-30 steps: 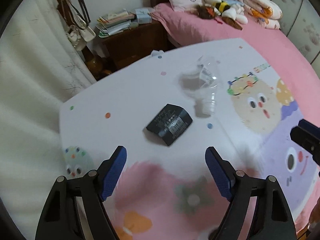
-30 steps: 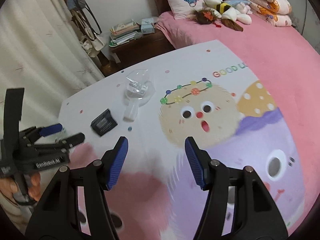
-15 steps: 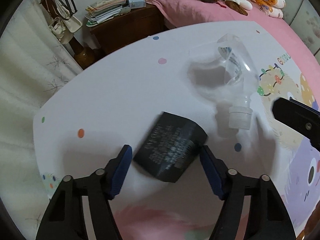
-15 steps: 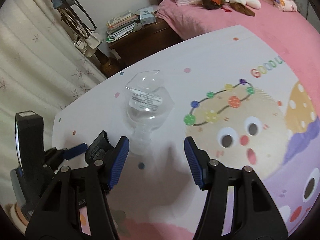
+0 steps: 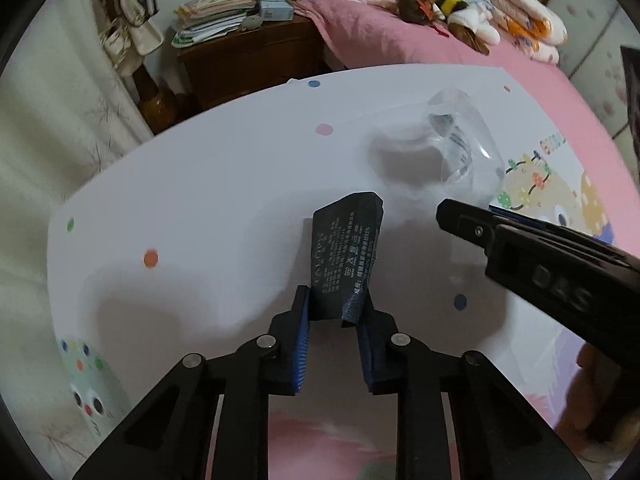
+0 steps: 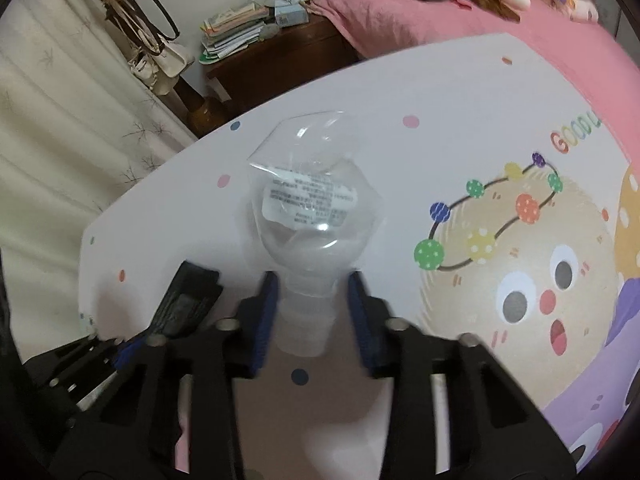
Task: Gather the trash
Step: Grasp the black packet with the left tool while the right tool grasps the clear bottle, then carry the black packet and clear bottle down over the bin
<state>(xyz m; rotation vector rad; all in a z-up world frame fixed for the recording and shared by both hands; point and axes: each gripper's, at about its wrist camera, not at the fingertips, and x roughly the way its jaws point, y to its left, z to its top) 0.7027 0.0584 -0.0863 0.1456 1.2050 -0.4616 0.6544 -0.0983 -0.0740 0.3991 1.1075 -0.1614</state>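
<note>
Left wrist view: your left gripper (image 5: pixel 334 316) is clamped on the black printed foil wrapper (image 5: pixel 346 256), lifted upright off the white cartoon-print play mat (image 5: pixel 208 184). Your right gripper (image 6: pixel 312 304) sits around the neck of the crushed clear plastic bottle (image 6: pixel 312 208) lying on the mat, blue pads (image 6: pixel 266 312) apart, not visibly squeezing it. Wrapper and bottle sit near each other.

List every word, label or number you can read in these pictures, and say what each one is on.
"GOOD L", cut off at the frame edge: mat.
Black packet: white print, too small to read.
Bottle label: blurred, unreadable.
Right gripper body in the left view: raised letters, unclear.
</note>
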